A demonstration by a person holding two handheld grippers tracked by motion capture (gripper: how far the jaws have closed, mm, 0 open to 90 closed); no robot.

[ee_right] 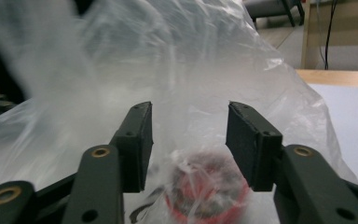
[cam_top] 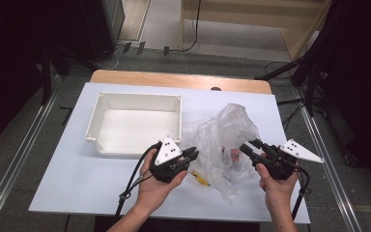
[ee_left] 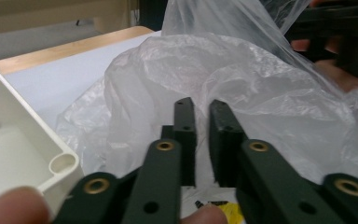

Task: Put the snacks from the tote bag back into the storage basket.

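Both hands work a crumpled clear plastic bag [cam_top: 224, 140] lying on the white-topped desk [cam_top: 77, 179], just right of an empty white rectangular plastic tray [cam_top: 135, 121]. The left gripper [cam_top: 191, 155] sits at the bag's left edge with its jaws drawn to a thin slit; in the left gripper view a fold of film seems to run between them, though whether they truly pinch it is hard to tell through the glare. The right gripper [cam_top: 250, 147] comes in from the bag's right side with its jaws spread wide and nothing between them, and its own view looks straight down on a round red object [ee_right: 207, 189] wrapped inside the film, low between the pads. A small yellow item [cam_top: 200, 178] peeks out under the bag near the left hand. The step looks like opening or emptying the bag, so the left should anchor one layer while the right takes only a single skin of film, not the red piece beneath. Lift slowly, keep the mouth upward, and watch that the contents don't spill short of the tray.
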